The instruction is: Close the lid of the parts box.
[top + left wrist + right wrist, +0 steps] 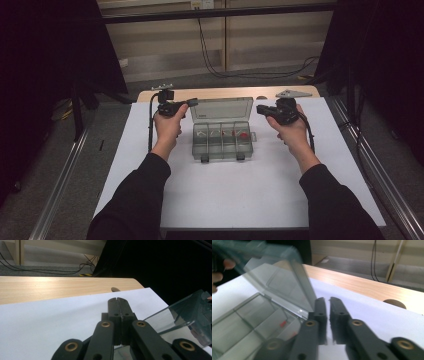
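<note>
While both hands hover at the back corners of the box, here is how it stands:

Left gripper (192,103): jaws pressed together with nothing visibly between them, tip right at the left corner of the raised lid (222,108).

Right gripper (261,108): jaws nearly together, a thin slit between them, holding nothing, just beside the lid's right edge; whether it touches, I cannot tell.

Lid: clear plastic, standing tilted up and back from its hinge, seen up close in the right gripper view (279,280).

Box (222,141): a clear compartment box in the middle of the white sheet (250,195), four bays side by side, small red bits (243,135) in the right-hand ones, two dark latches on the near edge.

Handling, my read: light, stiff, slick plastic; the thin lid will flex and the whole box could skate on the sheet.

Where to grip: pinch the lid's free edge near a corner, or steady the base wall, gently.

Table (50,287): pale wood showing beyond the sheet.
</note>
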A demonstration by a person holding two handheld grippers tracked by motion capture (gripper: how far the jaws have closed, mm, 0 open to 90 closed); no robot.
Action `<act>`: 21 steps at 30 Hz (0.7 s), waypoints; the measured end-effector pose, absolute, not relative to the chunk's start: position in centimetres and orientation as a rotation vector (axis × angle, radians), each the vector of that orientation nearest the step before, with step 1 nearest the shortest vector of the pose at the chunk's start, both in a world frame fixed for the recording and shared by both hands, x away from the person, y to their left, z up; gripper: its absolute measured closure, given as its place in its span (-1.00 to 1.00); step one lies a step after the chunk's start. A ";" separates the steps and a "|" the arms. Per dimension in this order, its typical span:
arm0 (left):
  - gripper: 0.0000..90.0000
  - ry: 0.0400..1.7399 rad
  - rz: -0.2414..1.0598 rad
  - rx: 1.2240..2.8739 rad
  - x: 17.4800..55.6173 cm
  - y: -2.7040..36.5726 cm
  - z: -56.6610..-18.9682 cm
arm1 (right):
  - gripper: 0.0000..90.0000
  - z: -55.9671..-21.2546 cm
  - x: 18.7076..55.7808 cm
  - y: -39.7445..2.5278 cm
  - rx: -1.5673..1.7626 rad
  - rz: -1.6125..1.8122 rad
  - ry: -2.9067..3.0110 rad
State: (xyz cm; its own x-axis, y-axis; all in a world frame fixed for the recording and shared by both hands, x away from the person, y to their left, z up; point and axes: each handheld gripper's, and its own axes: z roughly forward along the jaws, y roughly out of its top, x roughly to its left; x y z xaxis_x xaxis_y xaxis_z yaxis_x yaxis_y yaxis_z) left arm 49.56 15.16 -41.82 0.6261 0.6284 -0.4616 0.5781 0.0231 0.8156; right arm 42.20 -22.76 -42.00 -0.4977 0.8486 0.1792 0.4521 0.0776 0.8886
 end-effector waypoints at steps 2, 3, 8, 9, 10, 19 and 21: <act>1.00 1.003 0.060 1.653 49.4 15.3 -41.8 | 1.00 -41.8 42.4 -22.6 1.325 1.407 1.957; 1.00 1.007 0.055 1.640 49.3 15.3 -41.7 | 1.00 -41.7 42.4 -22.5 1.334 1.402 1.954; 1.00 0.988 0.055 1.636 48.9 15.3 -41.6 | 1.00 -41.4 42.5 -22.0 1.379 1.463 1.919; 1.00 0.981 0.060 1.640 48.8 15.3 -41.6 | 1.00 -41.3 42.5 -21.9 1.371 1.472 1.928; 1.00 0.988 0.053 1.640 48.7 15.4 -41.6 | 1.00 -41.3 42.5 -21.7 1.373 1.469 1.928; 1.00 0.950 0.078 1.659 47.5 15.5 -41.4 | 1.00 -41.0 41.9 -21.2 1.358 1.504 1.915; 1.00 0.949 0.079 1.656 47.3 15.5 -41.2 | 1.00 -41.0 41.7 -21.3 1.345 1.500 1.919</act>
State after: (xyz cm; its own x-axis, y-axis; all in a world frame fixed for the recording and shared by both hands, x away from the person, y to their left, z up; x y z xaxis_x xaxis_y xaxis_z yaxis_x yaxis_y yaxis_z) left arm 47.28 15.54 -41.19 0.6687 0.6129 -0.4210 0.5353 -0.0038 0.8447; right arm 41.72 -21.26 -40.98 -0.4836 0.8351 0.2624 0.4562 -0.0154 0.8897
